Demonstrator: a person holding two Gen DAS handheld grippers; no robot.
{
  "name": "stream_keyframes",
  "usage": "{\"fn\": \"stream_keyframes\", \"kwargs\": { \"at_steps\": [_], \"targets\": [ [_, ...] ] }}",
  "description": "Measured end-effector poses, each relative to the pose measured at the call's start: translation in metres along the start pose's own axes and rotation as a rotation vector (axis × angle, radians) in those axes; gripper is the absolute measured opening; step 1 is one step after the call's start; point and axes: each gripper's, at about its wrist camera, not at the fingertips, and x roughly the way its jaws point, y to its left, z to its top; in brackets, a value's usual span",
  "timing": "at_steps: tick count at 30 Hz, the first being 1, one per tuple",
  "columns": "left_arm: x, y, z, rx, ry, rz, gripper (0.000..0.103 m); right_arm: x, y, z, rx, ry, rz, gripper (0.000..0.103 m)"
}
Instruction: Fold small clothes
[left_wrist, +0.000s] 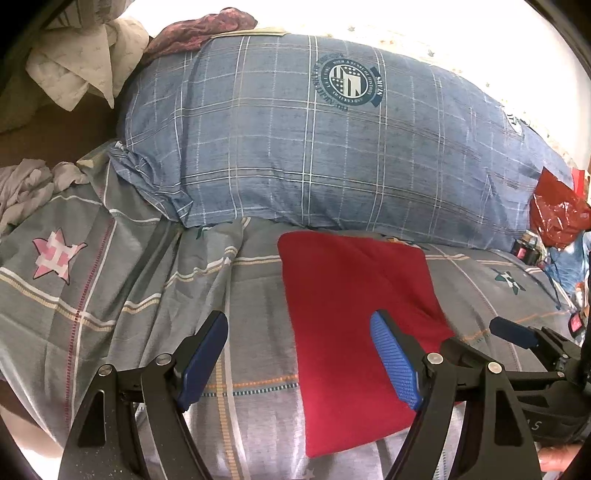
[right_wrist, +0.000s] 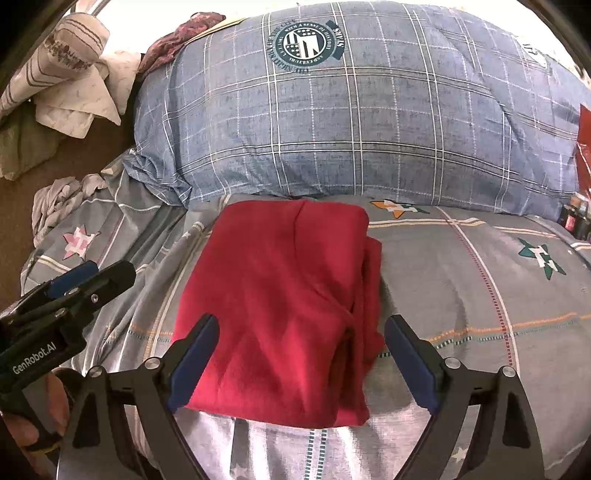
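A folded red garment (right_wrist: 280, 306) lies on the grey plaid bed sheet (right_wrist: 461, 295), just in front of a blue plaid pillow (right_wrist: 369, 122) bearing a round crest whose only readable word is "STARS". The right claw (right_wrist: 301, 363) hangs over it, spread and empty. The left claw (left_wrist: 299, 363), marked "GenRobot.AI", is spread wide too, over the garment's left edge.

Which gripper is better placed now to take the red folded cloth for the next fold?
Probably the right gripper: open, its fingers straddle the red cloth near edge. The left gripper, also open, sits off its left side, with only one finger over it.
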Motion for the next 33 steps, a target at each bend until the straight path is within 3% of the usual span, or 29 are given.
{"fn": "stream_keyframes", "kwargs": {
  "at_steps": [33],
  "targets": [
    [0.017,0.003,-0.001,0.023,0.016,0.024,0.08,0.02,0.002,0.001,-0.013,0.039,0.016,0.093]
  ]
}}
